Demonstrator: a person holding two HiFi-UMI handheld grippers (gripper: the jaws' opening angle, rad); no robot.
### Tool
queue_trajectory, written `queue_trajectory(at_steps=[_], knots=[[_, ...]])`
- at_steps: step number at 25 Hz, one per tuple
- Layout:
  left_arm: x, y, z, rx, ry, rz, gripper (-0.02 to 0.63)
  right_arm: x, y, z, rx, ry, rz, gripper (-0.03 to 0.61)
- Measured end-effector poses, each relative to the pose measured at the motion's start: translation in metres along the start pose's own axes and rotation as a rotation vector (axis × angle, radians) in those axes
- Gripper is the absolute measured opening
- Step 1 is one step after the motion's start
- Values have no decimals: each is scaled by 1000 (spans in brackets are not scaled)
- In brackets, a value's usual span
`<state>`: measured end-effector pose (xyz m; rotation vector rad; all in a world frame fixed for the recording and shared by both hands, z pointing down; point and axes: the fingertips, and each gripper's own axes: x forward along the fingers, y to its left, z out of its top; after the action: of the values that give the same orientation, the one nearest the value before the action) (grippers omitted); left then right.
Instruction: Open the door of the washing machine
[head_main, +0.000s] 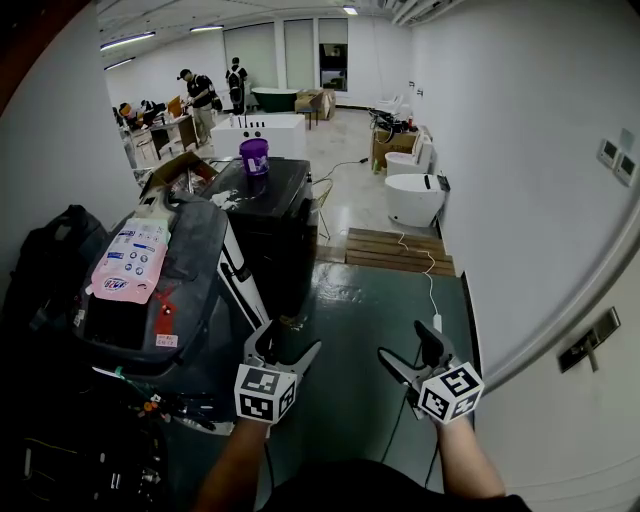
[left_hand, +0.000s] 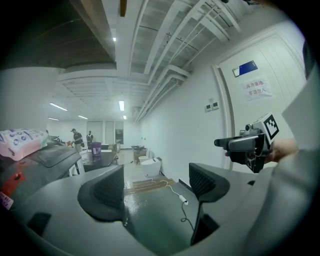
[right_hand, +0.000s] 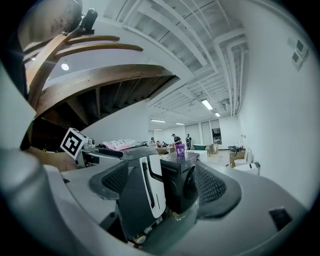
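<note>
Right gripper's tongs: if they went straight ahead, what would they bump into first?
Probably the black box-shaped washing machine, seen between the open right tongs. The grey machine with a white side panel stands close beside it and might come first; depth is unclear.

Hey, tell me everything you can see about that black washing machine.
The washing machine is a black, boxy front-loader with a glossy casing. It stands upright on the dark green floor. A purple bucket sits upright on its top, toward the far edge. In the right gripper view a round door shows on its front and looks shut. A grey and white appliance stands close beside it, on its left in that view.
</note>
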<state>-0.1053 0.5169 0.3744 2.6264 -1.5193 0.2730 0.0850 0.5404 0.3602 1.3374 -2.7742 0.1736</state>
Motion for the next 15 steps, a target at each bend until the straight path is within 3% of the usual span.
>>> queue_trajectory(at_steps=[5,15], knots=[[4,-11,0,4,10,5,434,-4,-6,-3,6,3,14,440],[14,-39,3,-36,-7,50,436,-40,-35,-7,37,-17,23,446]])
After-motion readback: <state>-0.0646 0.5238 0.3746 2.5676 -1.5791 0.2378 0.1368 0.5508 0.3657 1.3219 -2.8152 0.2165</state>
